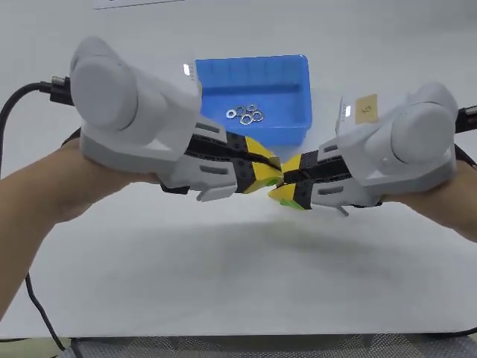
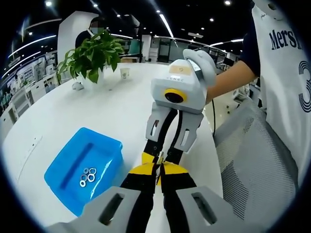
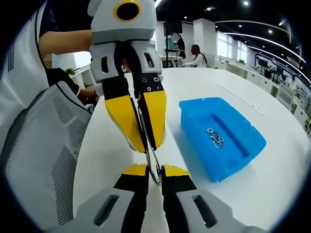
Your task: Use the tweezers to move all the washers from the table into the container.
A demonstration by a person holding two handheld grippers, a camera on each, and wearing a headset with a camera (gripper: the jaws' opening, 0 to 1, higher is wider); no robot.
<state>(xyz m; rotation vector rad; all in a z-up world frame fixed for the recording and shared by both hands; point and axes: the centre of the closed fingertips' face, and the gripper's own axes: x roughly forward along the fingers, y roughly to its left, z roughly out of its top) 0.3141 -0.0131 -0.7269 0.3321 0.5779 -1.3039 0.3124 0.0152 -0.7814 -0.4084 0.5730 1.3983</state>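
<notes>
- Left tool [image 1: 270,171] and right tool [image 1: 289,188] are sitting tip to tip, both clamping the tweezers [image 3: 152,158].
- Washers [image 1: 245,114] are lying in the blue container [image 1: 291,71], just beyond the tools on the surface [image 1: 223,268].

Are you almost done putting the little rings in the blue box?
Looks close. Done: a small bunch of washers already lies in the blue container. In hand: the tweezers are pinched by both the left gripper and the right gripper, with no washer visible in them. Left: I cannot tell if any washers wait on the table; the grippers hide part of it.
</notes>
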